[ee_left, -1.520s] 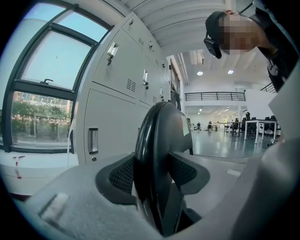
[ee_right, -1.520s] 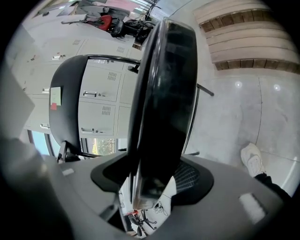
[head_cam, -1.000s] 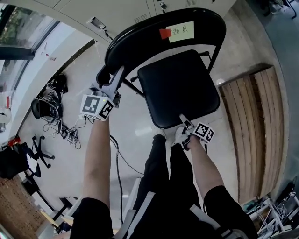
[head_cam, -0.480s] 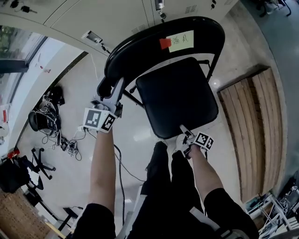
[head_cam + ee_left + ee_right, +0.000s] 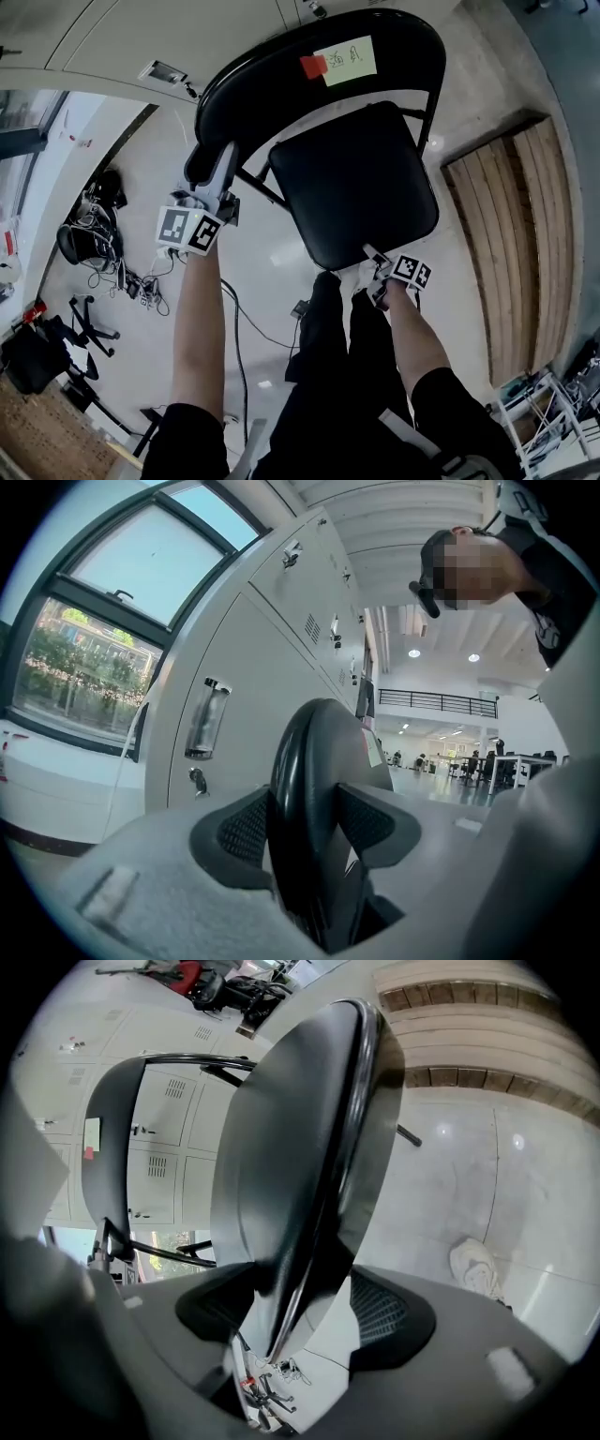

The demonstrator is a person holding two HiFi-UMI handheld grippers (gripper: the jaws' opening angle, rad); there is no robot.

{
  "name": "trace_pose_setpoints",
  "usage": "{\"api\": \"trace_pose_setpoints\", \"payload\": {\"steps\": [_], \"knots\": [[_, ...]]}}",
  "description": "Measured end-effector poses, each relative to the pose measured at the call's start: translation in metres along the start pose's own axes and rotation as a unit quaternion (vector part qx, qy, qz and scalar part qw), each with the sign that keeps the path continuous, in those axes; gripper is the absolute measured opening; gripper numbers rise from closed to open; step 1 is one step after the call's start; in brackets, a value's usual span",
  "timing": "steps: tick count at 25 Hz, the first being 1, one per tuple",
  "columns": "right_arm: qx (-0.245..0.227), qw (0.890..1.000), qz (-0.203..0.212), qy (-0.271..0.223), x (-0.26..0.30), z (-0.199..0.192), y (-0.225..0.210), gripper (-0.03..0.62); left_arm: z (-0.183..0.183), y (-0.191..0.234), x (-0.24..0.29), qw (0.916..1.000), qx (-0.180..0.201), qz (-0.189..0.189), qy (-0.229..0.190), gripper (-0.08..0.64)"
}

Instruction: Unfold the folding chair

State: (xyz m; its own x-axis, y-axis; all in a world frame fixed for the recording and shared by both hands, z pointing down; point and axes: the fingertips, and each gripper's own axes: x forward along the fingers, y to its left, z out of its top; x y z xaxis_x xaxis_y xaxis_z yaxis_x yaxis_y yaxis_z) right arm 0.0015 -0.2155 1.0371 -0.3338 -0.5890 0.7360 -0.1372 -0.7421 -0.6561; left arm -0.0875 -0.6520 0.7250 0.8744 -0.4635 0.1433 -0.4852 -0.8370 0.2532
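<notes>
Your left gripper (image 5: 305, 822) has its jaws clamped on the rim of the curved black backrest (image 5: 314, 761). Your right gripper (image 5: 309, 1312) has jaws spread wide, just been opening, with the front edge of the flat black seat (image 5: 281, 1147) unpinched between them. The black folding chair (image 5: 347, 141) stands on the pale glossy floor (image 5: 272, 262).

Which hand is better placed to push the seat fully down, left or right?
Right, probably. The right gripper is at the front edge of the seat; its jaws have just been opening, with that edge between them, unclamped. The left gripper is shut on the backrest and steadies the chair.
</notes>
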Motion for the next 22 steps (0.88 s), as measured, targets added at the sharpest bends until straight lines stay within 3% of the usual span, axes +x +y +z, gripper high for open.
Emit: {"api": "trace_pose_setpoints", "payload": {"steps": [6, 9, 14, 18, 22], "knots": [[-0.023, 0.998, -0.059, -0.002, 0.007, 0.007, -0.001, 0.328, -0.003, 0.011, 0.012, 0.9999, -0.003, 0.011, -0.007, 0.232], [-0.053, 0.992, -0.113, 0.005, 0.003, 0.01, -0.007, 0.36, -0.007, 0.013, 0.015, 0.9999, -0.006, 0.013, -0.005, 0.233], [-0.086, 0.98, -0.177, 0.006, 0.002, 0.012, -0.007, 0.36, -0.014, 0.019, 0.02, 0.9998, -0.013, 0.014, 0.0, 0.236], [-0.088, 0.98, -0.179, 0.012, 0.003, 0.013, -0.001, 0.323, -0.015, 0.022, 0.022, 0.9994, -0.027, 0.016, -0.01, 0.239], [-0.17, 0.969, -0.178, 0.01, -0.019, 0.016, 0.01, 0.227, -0.015, 0.023, 0.016, 0.9988, -0.022, 0.042, -0.01, 0.251]]}}
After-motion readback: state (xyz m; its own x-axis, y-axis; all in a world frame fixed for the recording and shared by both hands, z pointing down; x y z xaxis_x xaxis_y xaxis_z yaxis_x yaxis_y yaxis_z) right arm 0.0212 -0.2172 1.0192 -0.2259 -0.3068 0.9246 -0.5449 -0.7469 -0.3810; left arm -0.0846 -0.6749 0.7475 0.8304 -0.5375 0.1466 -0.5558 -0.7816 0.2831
